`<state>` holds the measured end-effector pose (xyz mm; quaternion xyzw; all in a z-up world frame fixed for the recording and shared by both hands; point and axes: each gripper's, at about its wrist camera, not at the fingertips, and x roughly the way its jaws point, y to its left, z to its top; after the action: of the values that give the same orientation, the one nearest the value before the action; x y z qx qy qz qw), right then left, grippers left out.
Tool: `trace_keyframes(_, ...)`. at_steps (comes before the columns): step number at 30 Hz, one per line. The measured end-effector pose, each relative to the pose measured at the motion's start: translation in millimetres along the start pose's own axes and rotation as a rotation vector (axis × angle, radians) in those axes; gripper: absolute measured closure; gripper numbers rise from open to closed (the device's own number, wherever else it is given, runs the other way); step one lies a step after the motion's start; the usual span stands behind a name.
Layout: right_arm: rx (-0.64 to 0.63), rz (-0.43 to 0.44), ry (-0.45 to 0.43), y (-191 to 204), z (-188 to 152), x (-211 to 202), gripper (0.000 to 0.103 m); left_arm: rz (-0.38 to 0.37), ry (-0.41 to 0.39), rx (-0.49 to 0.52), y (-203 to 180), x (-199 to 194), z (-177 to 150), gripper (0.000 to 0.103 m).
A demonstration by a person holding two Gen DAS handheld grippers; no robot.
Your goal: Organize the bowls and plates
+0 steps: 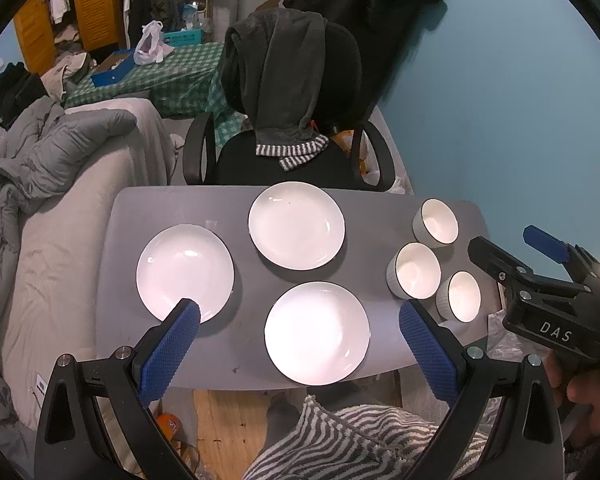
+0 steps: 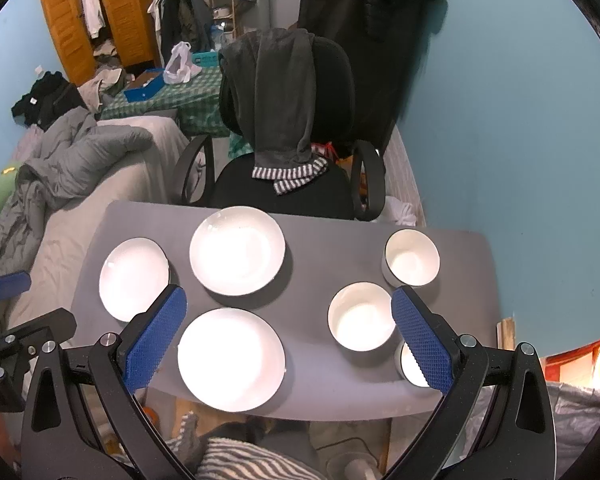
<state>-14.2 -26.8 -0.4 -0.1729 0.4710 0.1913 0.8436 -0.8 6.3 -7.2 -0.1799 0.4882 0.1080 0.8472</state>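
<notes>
Three white plates lie apart on the grey table [image 1: 235,344]: a left plate [image 1: 184,271] [image 2: 133,278], a far plate [image 1: 296,225] [image 2: 237,250] and a near plate [image 1: 317,333] [image 2: 231,359]. Three white bowls stand at the right: far bowl [image 1: 438,222] [image 2: 412,258], middle bowl [image 1: 414,270] [image 2: 360,316], near bowl [image 1: 462,296] [image 2: 410,362], the last partly hidden by a right finger. My left gripper [image 1: 300,344] hovers open above the near plate. My right gripper [image 2: 289,336] hangs open, high over the table's near right part, holding nothing.
A black office chair [image 1: 291,120] draped with a dark garment stands behind the table. A bed with grey covers [image 1: 59,184] runs along the left. The blue wall [image 1: 500,100] is at the right. A striped sleeve or trouser [image 1: 340,440] lies below the table's front edge.
</notes>
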Motion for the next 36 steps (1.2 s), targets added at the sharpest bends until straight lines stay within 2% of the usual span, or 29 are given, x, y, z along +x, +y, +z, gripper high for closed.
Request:
trace_keyframes(11, -0.003, 0.013, 0.049, -16.6, -0.3, 28.5, 0.002, 0.0, 0.022, -0.036, 20.1, 17.9, -5.5, 0.002)
trace_keyframes(16, -0.029, 0.009, 0.081, -20.9, -4.9, 42.6, 0.002, 0.031, 0.059, -0.028, 31.1, 38.8, -13.0, 0.002)
trace_keyframes(25, -0.067, 0.063, 0.136, -21.5, -13.5, 73.0, 0.002, 0.069, 0.092, 0.0, 38.9, 69.6, -35.1, 0.002)
trace_keyframes(36, -0.12, 0.137, 0.219, -15.3, -35.0, 123.9, 0.003, 0.045, 0.222, -0.056, 66.3, 118.8, -63.4, 0.002)
